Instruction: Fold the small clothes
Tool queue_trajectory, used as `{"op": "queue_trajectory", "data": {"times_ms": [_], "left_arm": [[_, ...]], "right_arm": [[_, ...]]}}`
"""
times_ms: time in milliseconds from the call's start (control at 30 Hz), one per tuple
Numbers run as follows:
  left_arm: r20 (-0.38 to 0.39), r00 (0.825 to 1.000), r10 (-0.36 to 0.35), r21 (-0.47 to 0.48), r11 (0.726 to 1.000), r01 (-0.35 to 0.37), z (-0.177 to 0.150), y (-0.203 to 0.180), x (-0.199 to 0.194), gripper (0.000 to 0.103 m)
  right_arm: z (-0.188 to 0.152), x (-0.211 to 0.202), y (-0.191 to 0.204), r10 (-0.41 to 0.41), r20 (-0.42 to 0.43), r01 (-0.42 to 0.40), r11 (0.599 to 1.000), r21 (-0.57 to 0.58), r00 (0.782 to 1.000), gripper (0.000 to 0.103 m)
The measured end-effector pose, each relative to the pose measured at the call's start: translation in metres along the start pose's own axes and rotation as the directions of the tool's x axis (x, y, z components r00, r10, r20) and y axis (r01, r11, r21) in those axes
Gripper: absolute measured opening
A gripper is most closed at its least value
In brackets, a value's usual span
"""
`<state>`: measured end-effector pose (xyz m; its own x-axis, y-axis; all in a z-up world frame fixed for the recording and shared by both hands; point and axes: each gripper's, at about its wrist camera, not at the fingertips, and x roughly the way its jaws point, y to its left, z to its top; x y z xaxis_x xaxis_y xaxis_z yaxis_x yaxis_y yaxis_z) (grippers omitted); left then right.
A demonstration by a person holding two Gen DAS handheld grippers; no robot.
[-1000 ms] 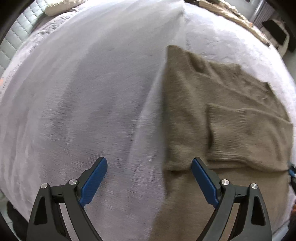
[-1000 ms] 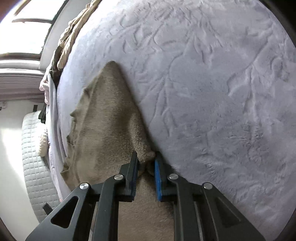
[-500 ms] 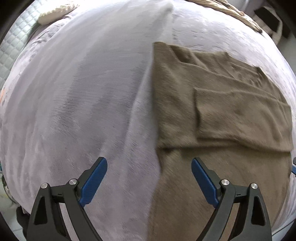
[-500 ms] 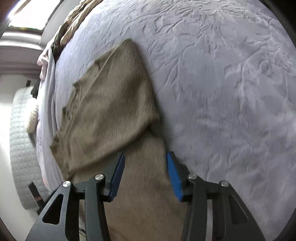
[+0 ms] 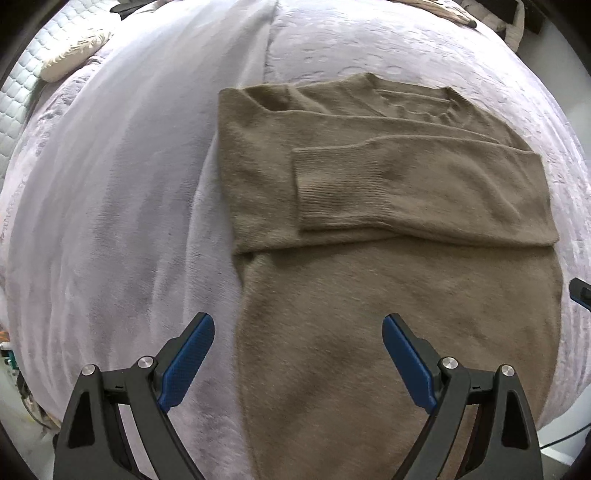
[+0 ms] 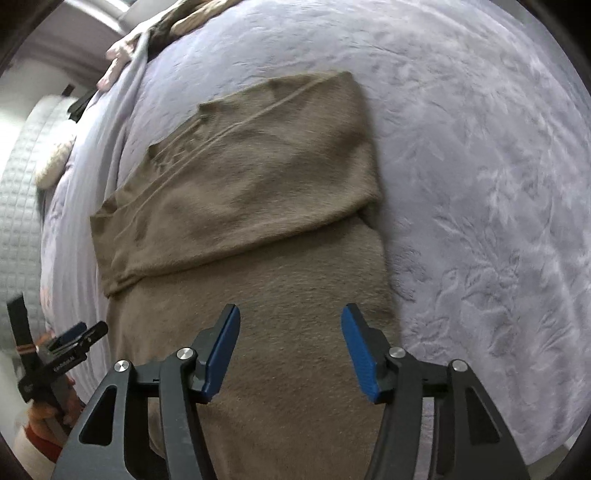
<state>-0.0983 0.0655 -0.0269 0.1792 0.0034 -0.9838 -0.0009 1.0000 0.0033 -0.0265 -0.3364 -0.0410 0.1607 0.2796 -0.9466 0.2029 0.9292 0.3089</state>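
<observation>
A tan knit sweater (image 5: 369, 295) lies flat on a lilac bedspread (image 5: 110, 221), both sleeves folded across its chest; the ribbed cuff (image 5: 332, 192) of the top sleeve points left. It also shows in the right wrist view (image 6: 258, 192). My left gripper (image 5: 297, 356) is open and empty, above the sweater's lower left part. My right gripper (image 6: 290, 349) is open and empty, above the sweater's lower right part. The left gripper's tip (image 6: 74, 338) shows at the left edge of the right wrist view.
The embossed bedspread (image 6: 480, 184) spreads wide on both sides of the sweater. A pillow (image 5: 70, 55) and a quilted headboard (image 5: 22, 85) lie at the far left. A heap of other clothes (image 6: 177, 18) sits at the bed's far edge.
My right gripper let go of the sleeve, opened and drew back; the sleeve now lies folded across the chest. My left gripper stayed open and shifted right over the sweater.
</observation>
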Motion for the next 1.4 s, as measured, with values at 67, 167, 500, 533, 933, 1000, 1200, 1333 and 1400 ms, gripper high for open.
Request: {"op": "queue_trajectory", "data": {"times_ms": [67,167,500,533,933,1000,1200,1333,1400], "left_arm": [[-0.008,1.0,0.007,0.008,1.0,-0.007,0.002,-0.005,-0.001,0.093],[-0.018,1.0,0.013,0.019,1.0,-0.012,0.008,-0.013,-0.002,0.093],[-0.041,0.999,0.02,-0.018,1.0,-0.02,-0.004,-0.026,-0.019,0.093],[-0.045,0.999,0.018,-0.025,1.0,-0.019,-0.008,-0.027,-0.021,0.093],[-0.093,0.995,0.044,-0.177,0.982,-0.06,-0.07,-0.022,-0.033,0.093],[-0.107,0.994,0.039,-0.194,0.979,-0.059,-0.079,-0.02,-0.031,0.093],[-0.096,0.995,0.008,-0.178,0.984,-0.025,-0.1,-0.008,-0.026,0.093],[-0.102,0.993,-0.054,-0.153,0.988,0.038,-0.121,0.004,-0.015,0.093],[-0.104,0.991,-0.08,-0.135,0.989,0.065,-0.137,0.011,-0.01,0.093]], "right_arm": [[0.0,-0.001,0.005,0.008,-0.004,-0.008,1.0,-0.012,1.0,0.061],[0.0,-0.005,0.007,0.022,-0.006,-0.022,1.0,-0.014,1.0,0.061],[-0.009,-0.015,0.001,0.042,-0.03,-0.043,0.999,-0.016,0.999,0.061],[-0.01,-0.016,0.0,0.043,-0.032,-0.044,0.999,-0.014,0.999,0.061],[-0.016,-0.004,-0.007,0.09,-0.106,-0.1,0.991,-0.093,0.99,0.061],[-0.016,-0.005,-0.006,0.096,-0.105,-0.107,0.989,-0.104,0.99,0.061],[-0.034,-0.009,-0.015,0.17,-0.074,-0.176,0.981,-0.077,0.983,0.063],[-0.063,-0.007,-0.03,0.202,-0.099,-0.206,0.978,-0.03,0.974,0.063],[-0.085,-0.006,-0.039,0.2,-0.117,-0.201,0.98,0.0,0.973,0.063]]}}
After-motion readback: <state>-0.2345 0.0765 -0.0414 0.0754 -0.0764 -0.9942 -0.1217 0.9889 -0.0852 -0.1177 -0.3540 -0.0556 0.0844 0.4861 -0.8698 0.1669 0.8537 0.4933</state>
